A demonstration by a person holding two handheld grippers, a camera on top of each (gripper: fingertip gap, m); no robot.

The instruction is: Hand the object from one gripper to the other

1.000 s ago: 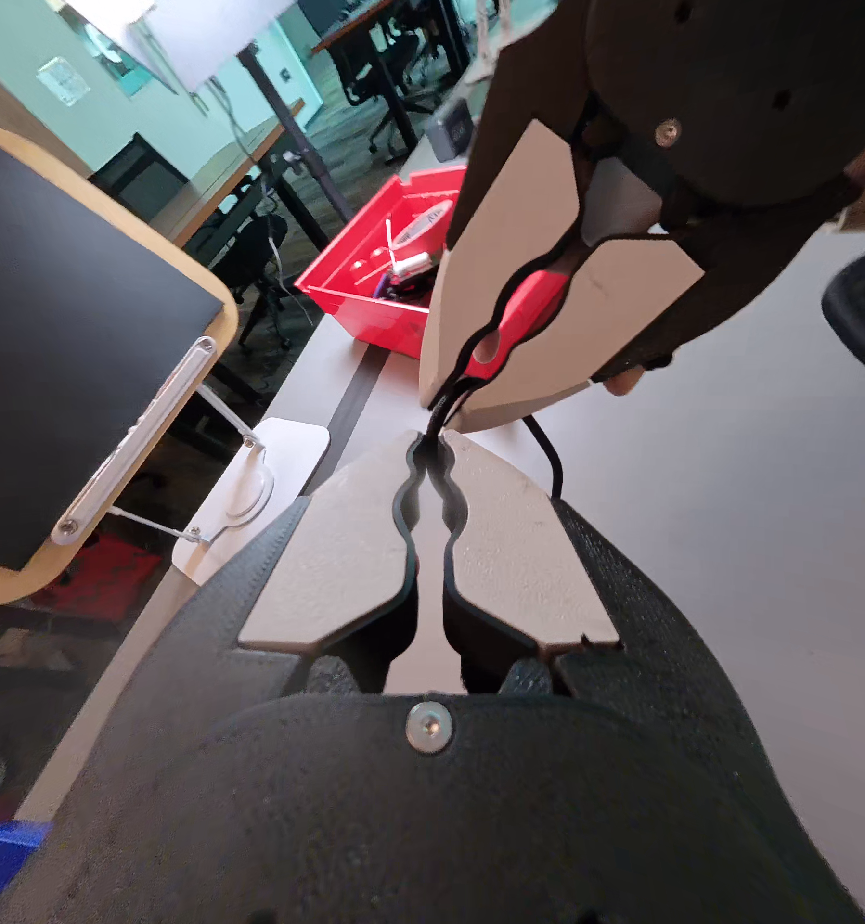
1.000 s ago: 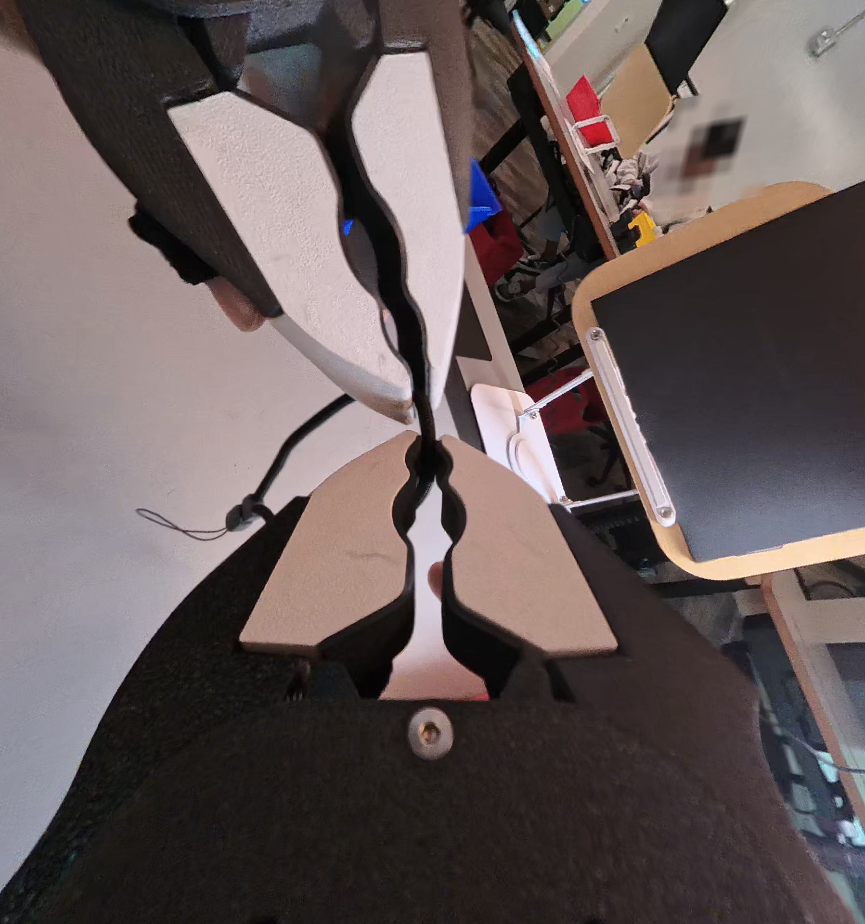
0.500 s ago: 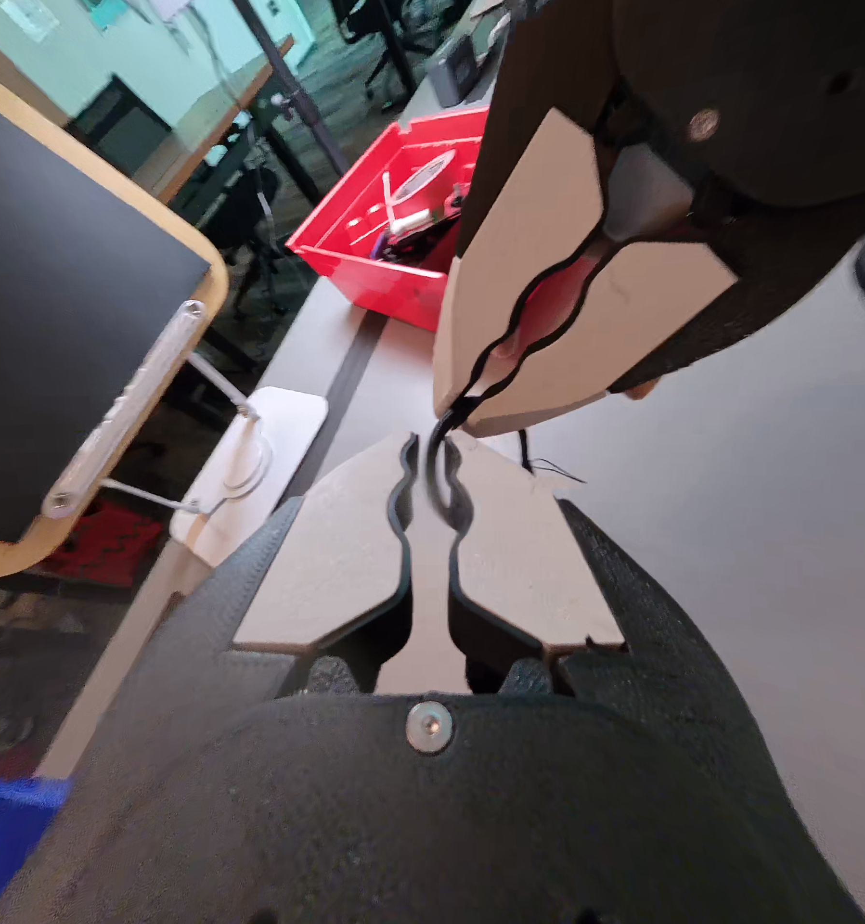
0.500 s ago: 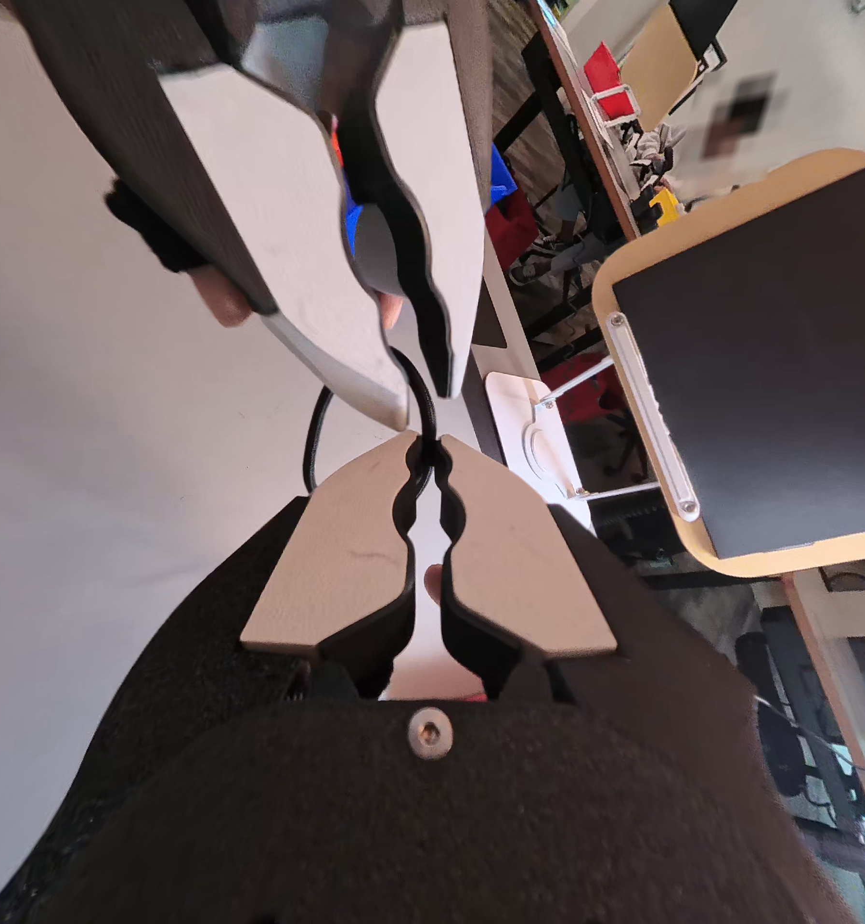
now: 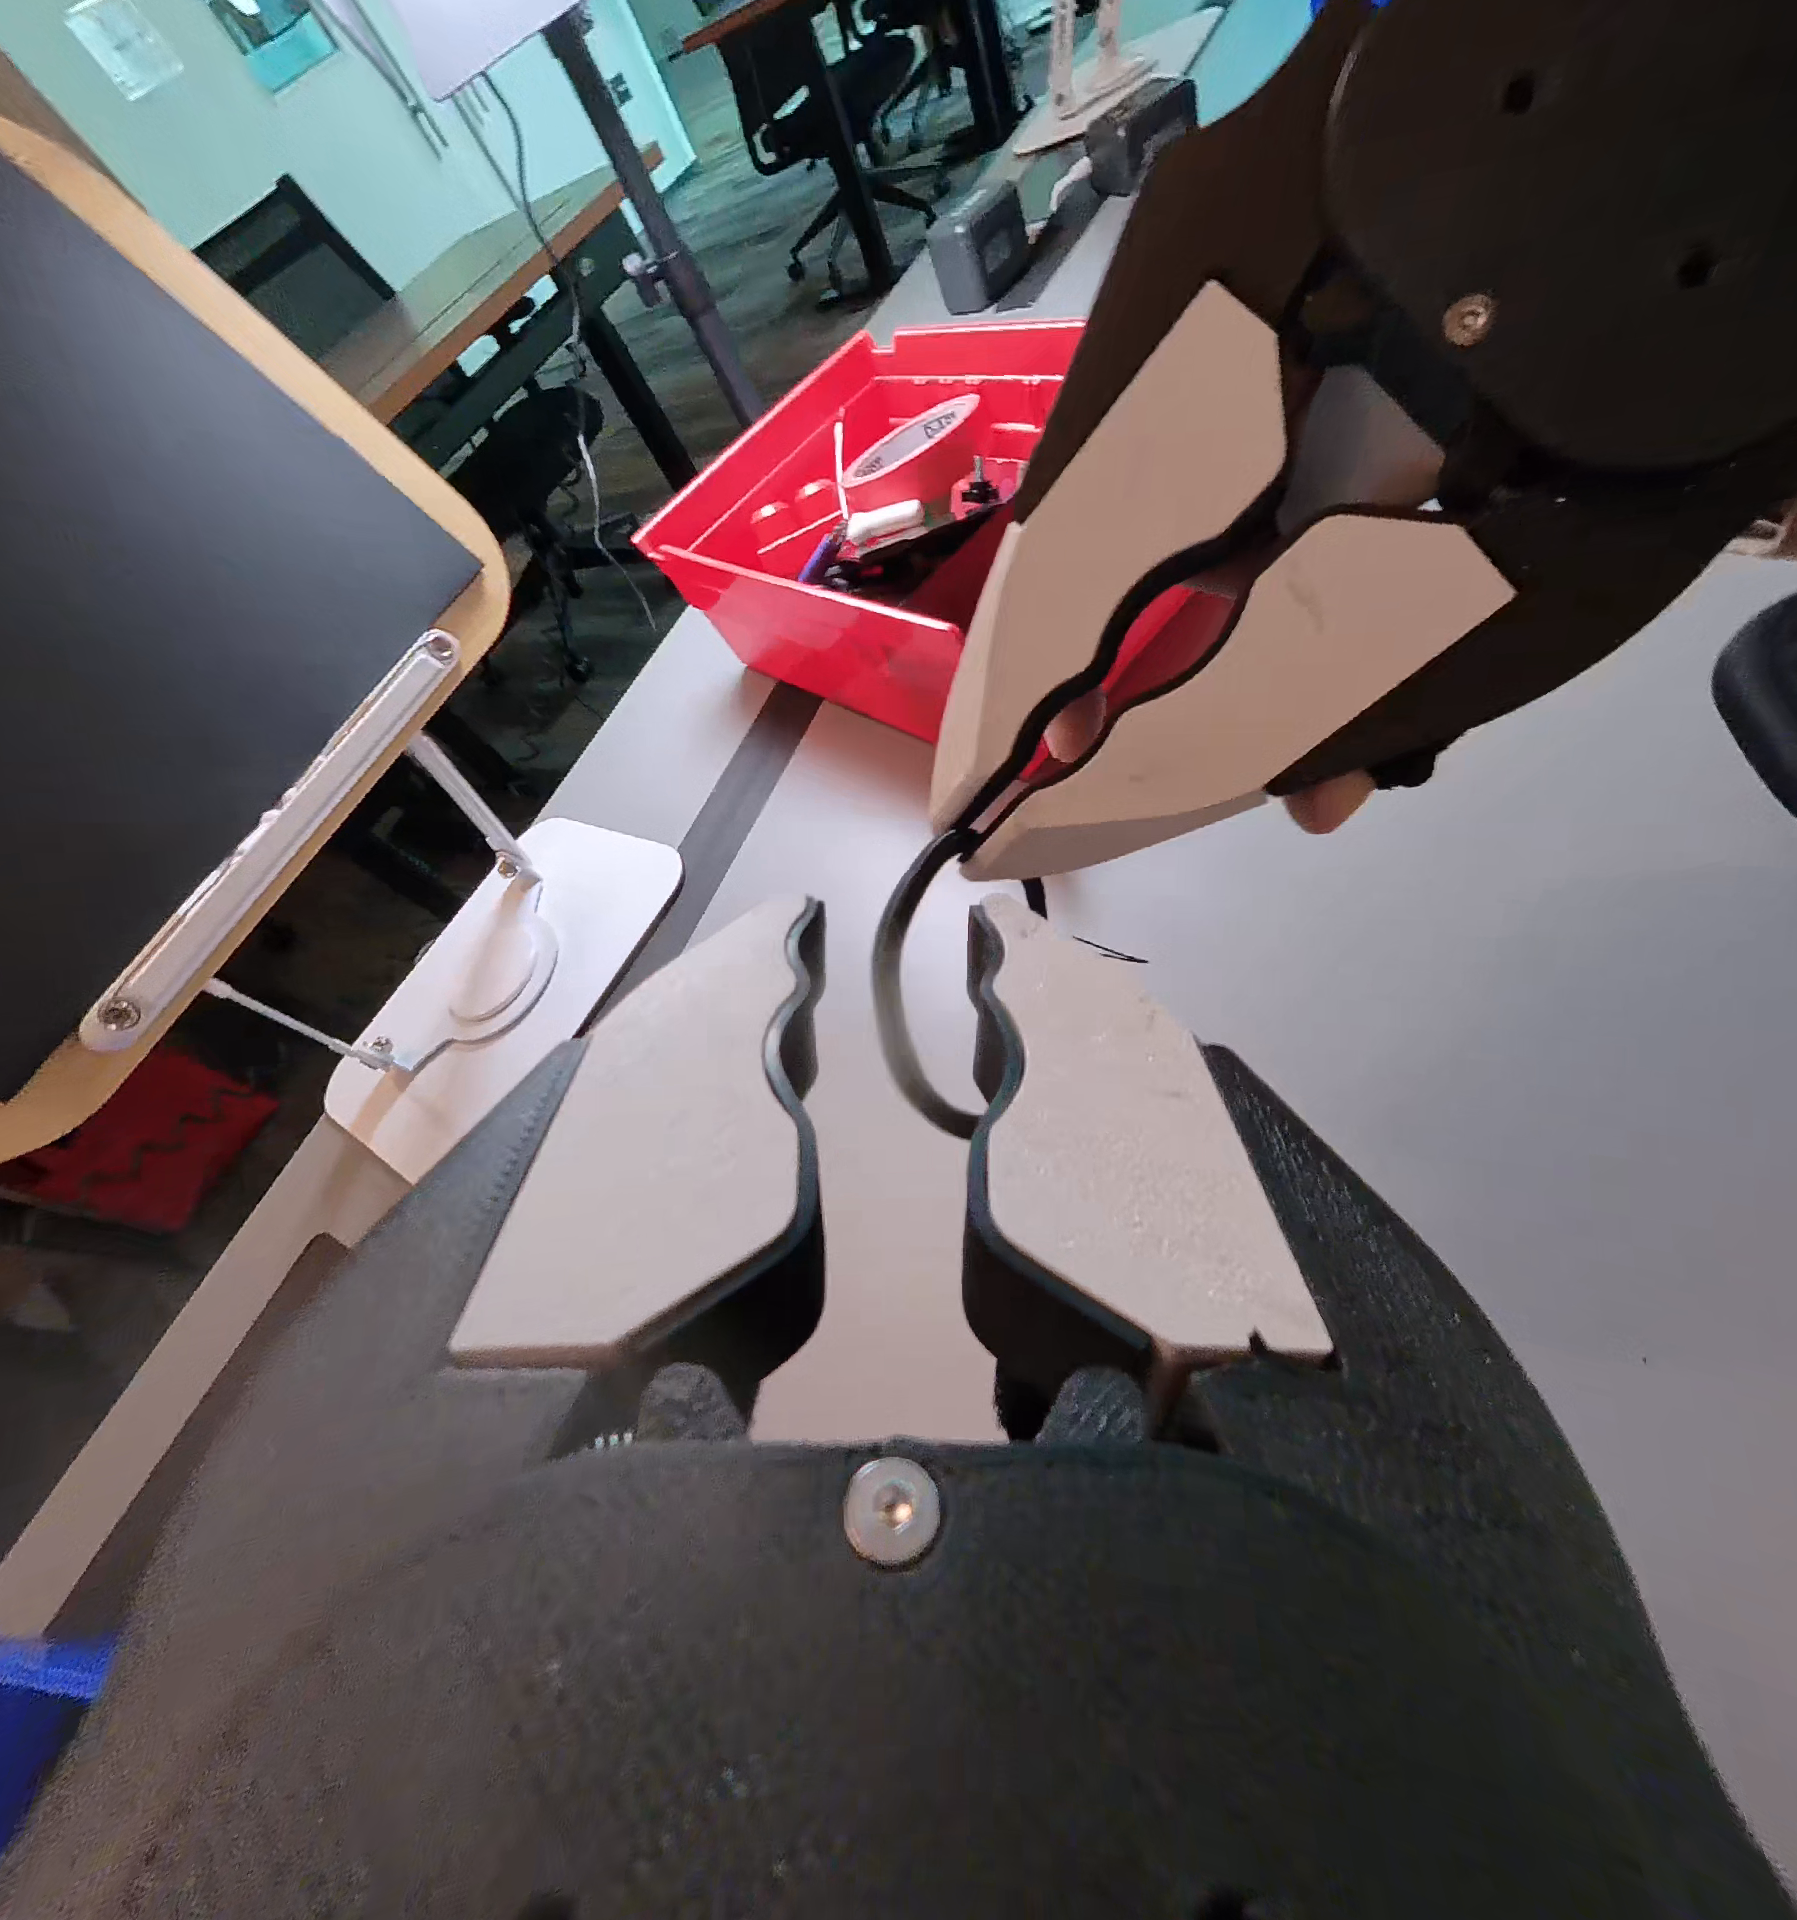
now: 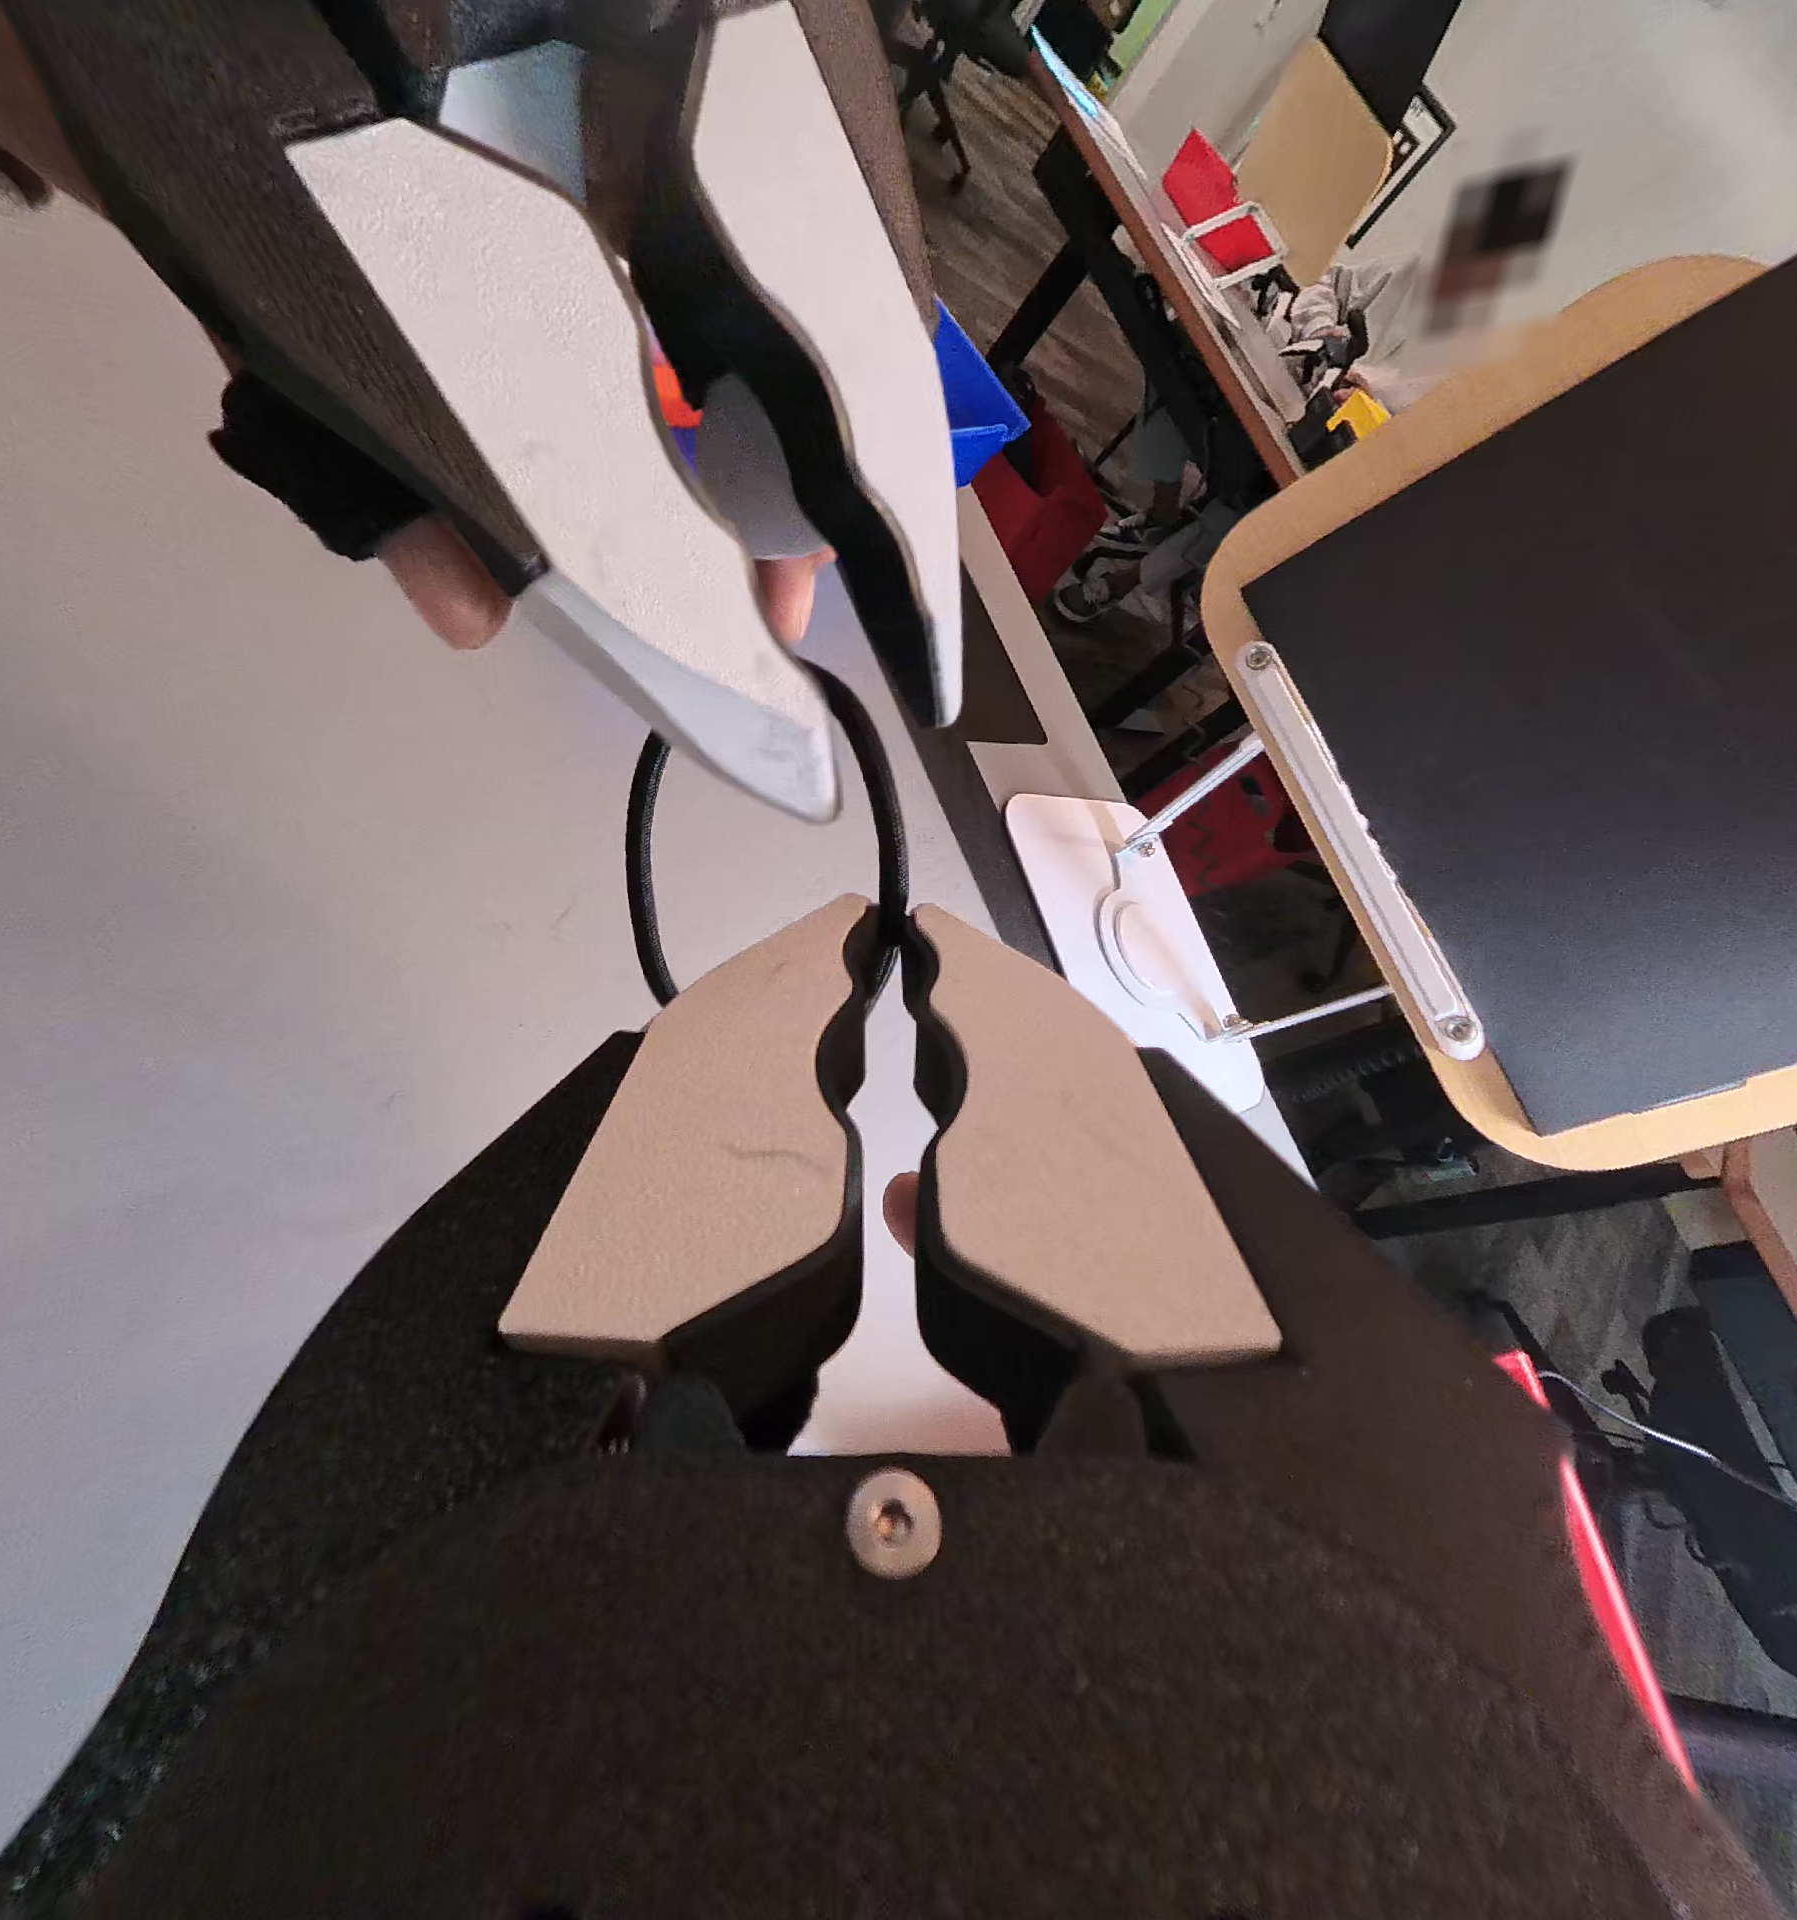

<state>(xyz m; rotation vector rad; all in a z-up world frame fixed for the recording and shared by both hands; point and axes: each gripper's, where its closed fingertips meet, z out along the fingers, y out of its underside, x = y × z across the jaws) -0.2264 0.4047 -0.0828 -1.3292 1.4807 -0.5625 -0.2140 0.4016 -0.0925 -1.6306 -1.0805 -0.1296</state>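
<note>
Left tongs (image 5: 894, 925) stand open, empty; right tongs (image 6: 889, 920) pinch the thin black braided cord loop (image 6: 655, 883): light, limp, best gripped mid-strand.

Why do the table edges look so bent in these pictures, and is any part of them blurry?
Left wrist view: the wide-angle lens bows the table edge and stretches the near fingers; the blue patch in the bottom-left corner is smeared. Right wrist view: the board leans and curves the same way, the far left gripper is slightly soft, and the black cord stays sharp.
</note>
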